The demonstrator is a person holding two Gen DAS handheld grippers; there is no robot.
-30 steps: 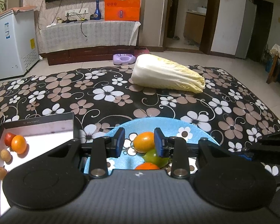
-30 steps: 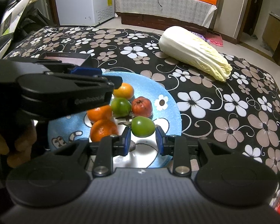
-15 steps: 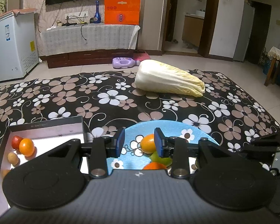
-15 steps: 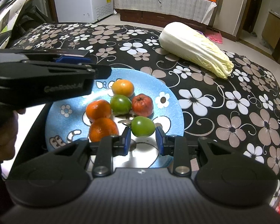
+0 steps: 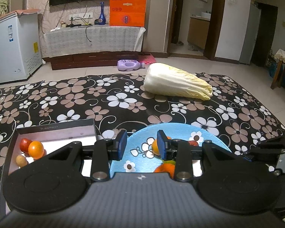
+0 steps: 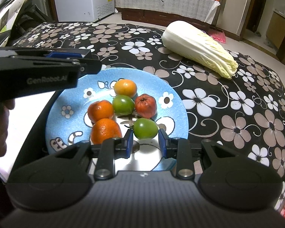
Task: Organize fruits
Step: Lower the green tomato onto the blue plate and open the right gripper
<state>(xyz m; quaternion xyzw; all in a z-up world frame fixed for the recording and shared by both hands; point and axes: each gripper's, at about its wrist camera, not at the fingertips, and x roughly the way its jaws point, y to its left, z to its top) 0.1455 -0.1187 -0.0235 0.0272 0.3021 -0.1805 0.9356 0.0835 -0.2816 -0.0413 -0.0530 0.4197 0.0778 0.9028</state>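
On the blue flowered plate lie several fruits: two oranges, a yellow-orange one, a red one and two green tomatoes. My right gripper is shut on the nearer green tomato, which rests on the plate. My left gripper is open and empty, above the plate's left edge. It shows from the side in the right wrist view as the left gripper. Left of the plate stands a black box holding a red fruit, an orange and a small brown one.
A large napa cabbage lies on the flowered cloth beyond the plate, to the right. A hand holds the left gripper at the left edge. A white freezer and a low cabinet stand on the floor behind.
My left gripper has drawn back up and to the left, off the fruits toward the box. The right gripper and its green tomato have not moved.
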